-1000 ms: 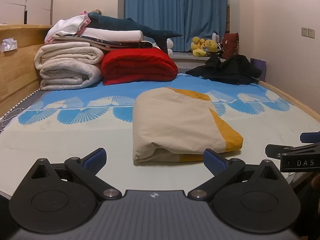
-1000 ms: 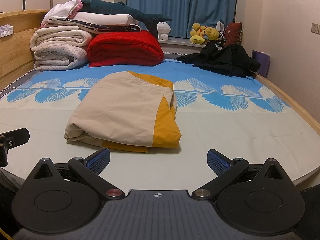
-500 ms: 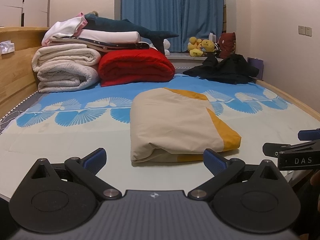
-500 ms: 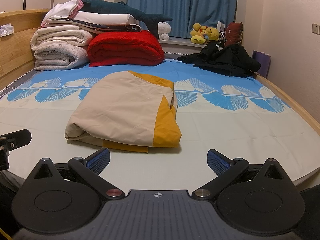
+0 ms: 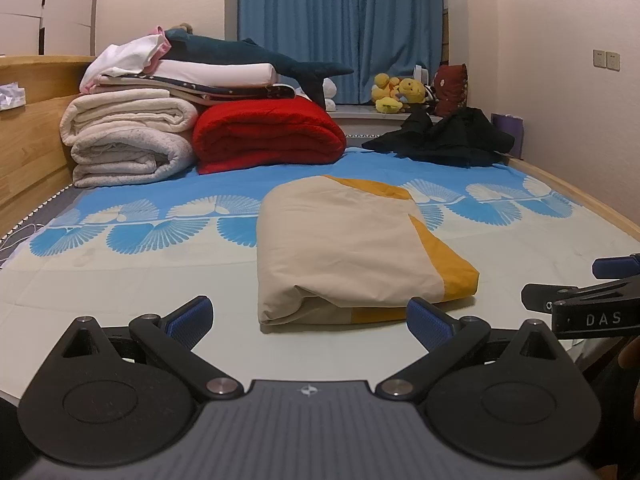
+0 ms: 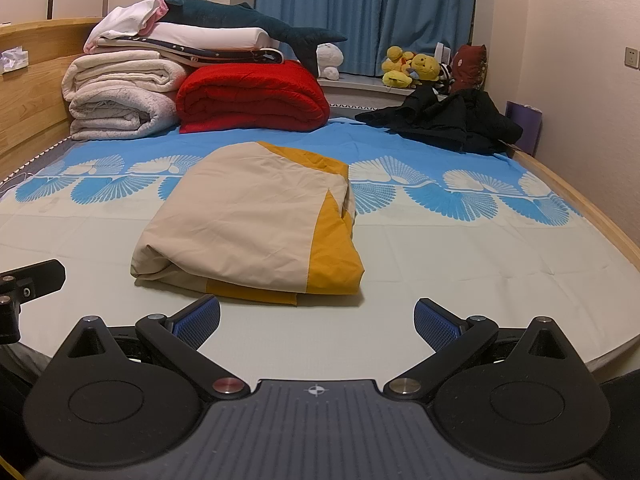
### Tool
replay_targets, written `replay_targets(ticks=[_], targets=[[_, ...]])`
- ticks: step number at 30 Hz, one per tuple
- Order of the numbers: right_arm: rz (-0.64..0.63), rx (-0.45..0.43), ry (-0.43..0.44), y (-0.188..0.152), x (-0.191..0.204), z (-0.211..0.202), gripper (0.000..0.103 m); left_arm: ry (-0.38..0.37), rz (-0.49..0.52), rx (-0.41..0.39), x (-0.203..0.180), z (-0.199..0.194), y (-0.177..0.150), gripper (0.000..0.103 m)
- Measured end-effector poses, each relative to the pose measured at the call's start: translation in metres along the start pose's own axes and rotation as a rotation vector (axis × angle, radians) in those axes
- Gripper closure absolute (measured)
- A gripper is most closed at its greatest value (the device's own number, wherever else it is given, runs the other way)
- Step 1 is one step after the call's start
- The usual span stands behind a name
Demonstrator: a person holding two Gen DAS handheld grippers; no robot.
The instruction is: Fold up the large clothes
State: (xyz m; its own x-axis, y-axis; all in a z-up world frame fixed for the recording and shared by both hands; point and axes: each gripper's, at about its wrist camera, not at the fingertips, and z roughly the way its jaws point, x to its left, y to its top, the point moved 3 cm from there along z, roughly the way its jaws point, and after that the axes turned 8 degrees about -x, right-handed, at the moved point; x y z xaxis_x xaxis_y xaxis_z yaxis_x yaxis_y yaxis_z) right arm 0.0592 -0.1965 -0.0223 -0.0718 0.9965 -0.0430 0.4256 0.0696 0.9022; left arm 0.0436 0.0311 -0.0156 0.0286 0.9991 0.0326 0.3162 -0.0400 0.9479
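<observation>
A beige and mustard-yellow garment (image 5: pixel 352 248) (image 6: pixel 256 228) lies folded into a thick rectangle in the middle of the bed (image 5: pixel 120 280) (image 6: pixel 480 272). My left gripper (image 5: pixel 309 318) is open, just short of the garment's near edge, with nothing between its blue pads. My right gripper (image 6: pixel 316 320) is also open and empty, a little in front of the fold. Part of the right gripper shows at the right edge of the left wrist view, and part of the left gripper at the left edge of the right wrist view.
Folded white blankets (image 5: pixel 128 140), a red quilt (image 5: pixel 268 136) and a plush shark (image 5: pixel 256 56) are stacked at the bed's far left. A black garment (image 5: pixel 444 140) lies crumpled at the far right. Plush toys (image 6: pixel 412 66) sit on the sill. A wooden headboard (image 5: pixel 28 136) runs along the left.
Both grippers have stayed open and nearly still. The left view has shifted slightly, and the folded garment has not moved.
</observation>
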Motion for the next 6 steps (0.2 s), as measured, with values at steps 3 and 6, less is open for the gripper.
replay_targets(ticks=[3,6], targets=[[-0.001,0.001,0.001,-0.0001,-0.0002,0.0001,0.001,-0.006,0.005,-0.004,0.0005,-0.0006,-0.0003,0.0],[-0.001,0.0,0.0,0.0001,0.0002,0.0,0.001,-0.01,0.011,-0.006,0.0017,-0.0011,-0.0008,0.0]])
